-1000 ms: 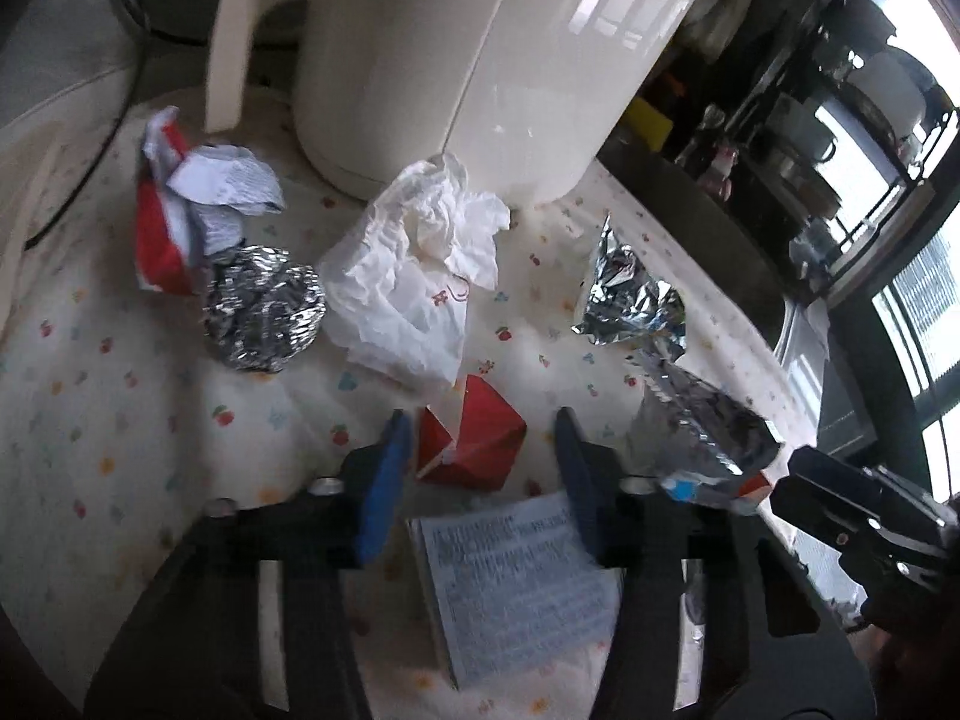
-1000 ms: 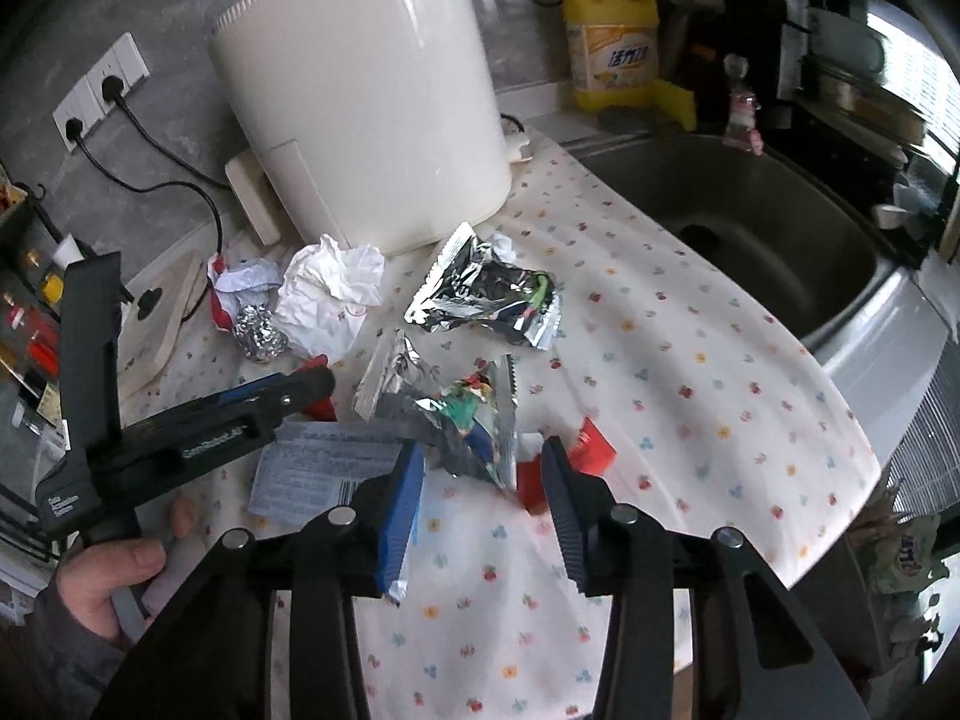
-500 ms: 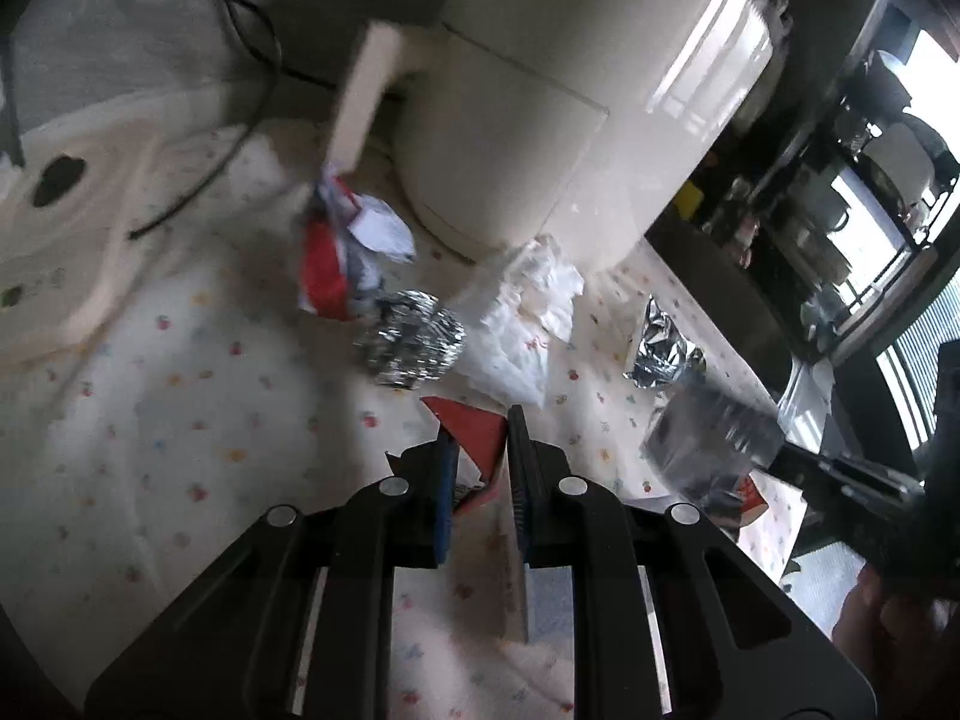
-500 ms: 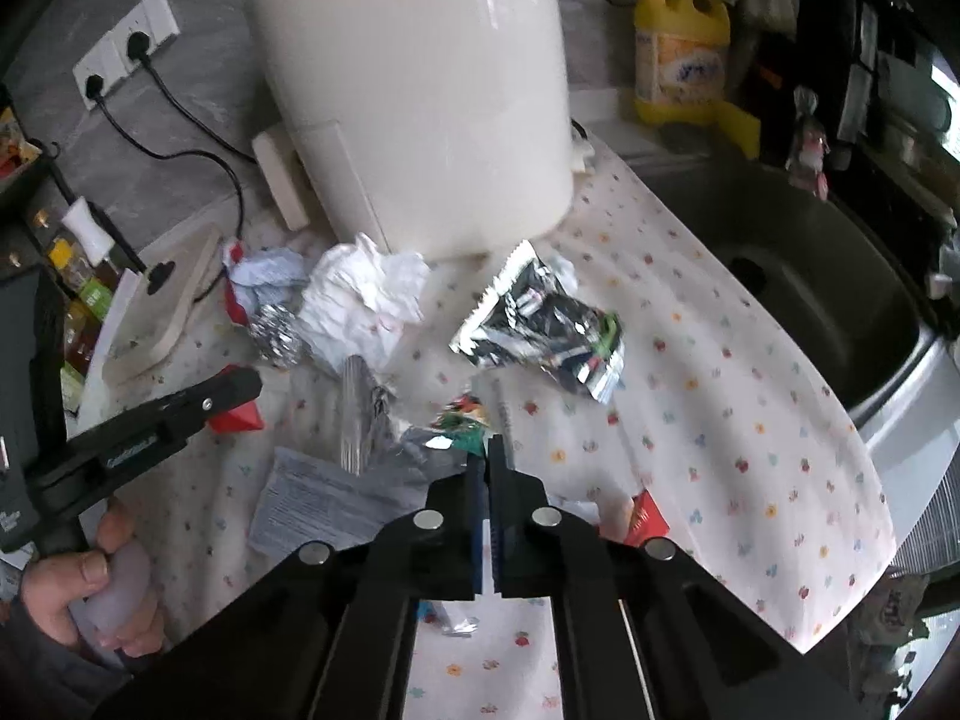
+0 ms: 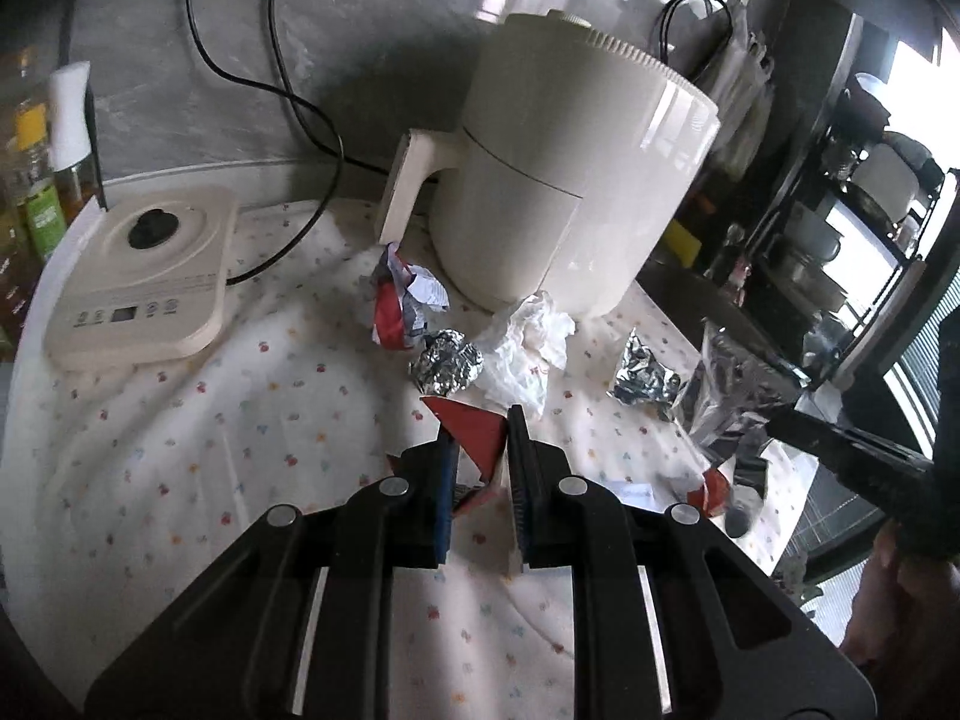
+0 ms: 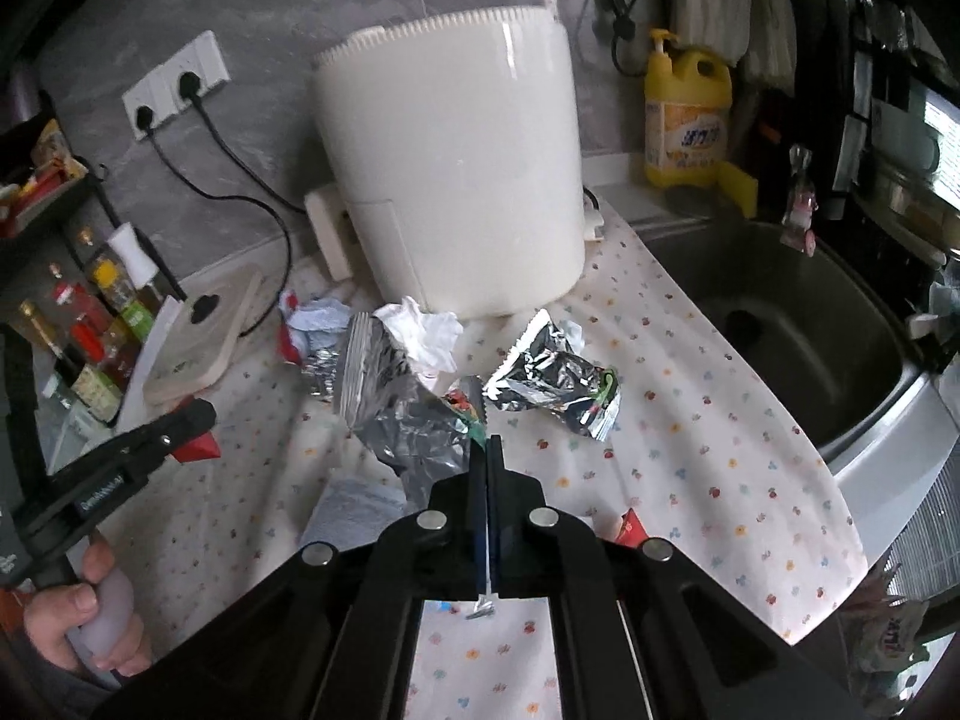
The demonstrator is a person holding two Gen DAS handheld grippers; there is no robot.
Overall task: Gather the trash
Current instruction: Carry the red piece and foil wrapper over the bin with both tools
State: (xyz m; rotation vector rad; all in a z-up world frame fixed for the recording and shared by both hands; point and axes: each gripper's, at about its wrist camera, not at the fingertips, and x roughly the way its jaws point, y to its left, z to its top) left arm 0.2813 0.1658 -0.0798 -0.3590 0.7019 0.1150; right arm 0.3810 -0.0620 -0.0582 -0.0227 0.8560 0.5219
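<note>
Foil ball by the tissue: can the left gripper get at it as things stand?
Probably not yet. The foil ball lies in the open just ahead of the left gripper, nothing over it, but the fingers are shut on a red wrapper, which has to go first.

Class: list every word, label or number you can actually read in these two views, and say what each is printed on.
None reads fully.
Yellow detergent bottle: blue label characters, too blurred.
Left gripper: white lettering on its arm, too small.
Beige appliance base: panel icons, illegible.
Printed paper: blurred.
</note>
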